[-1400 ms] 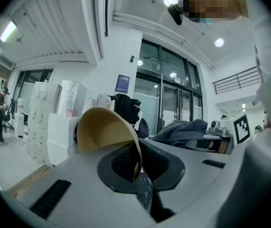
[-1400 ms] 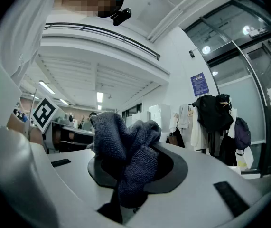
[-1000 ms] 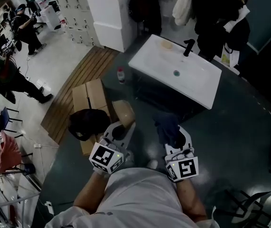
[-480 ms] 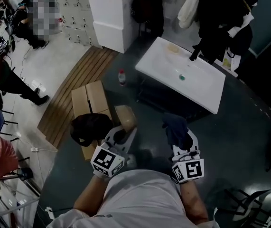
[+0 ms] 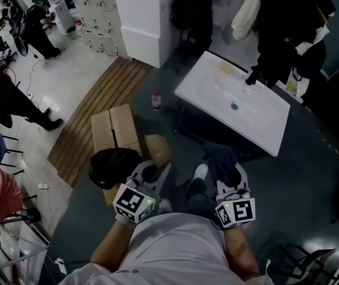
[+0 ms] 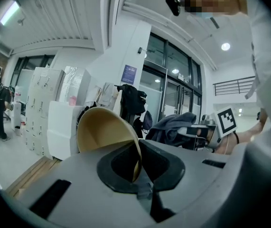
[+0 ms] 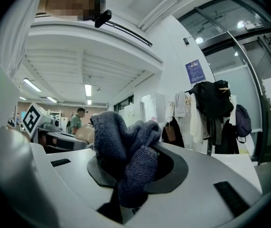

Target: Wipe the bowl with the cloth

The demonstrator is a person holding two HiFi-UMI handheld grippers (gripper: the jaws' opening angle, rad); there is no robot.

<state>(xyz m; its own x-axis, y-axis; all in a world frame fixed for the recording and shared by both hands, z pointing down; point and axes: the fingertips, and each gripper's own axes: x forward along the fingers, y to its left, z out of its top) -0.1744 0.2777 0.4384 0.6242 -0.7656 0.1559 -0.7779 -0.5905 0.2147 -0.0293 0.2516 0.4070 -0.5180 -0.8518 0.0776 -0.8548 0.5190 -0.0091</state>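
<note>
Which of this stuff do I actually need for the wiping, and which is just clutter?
For the job: bowl, cloth.
Just lying about: cardboard boxes, bottle, black bag, sink.

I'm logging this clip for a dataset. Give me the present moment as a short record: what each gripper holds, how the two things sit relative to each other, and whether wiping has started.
left gripper: shut on the rim of the tan bowl
right gripper: shut on the dark blue cloth
relation: bowl and cloth apart, side by side in front of the person
wiping: not yet begun
ahead: white sink on a dark stand
</note>
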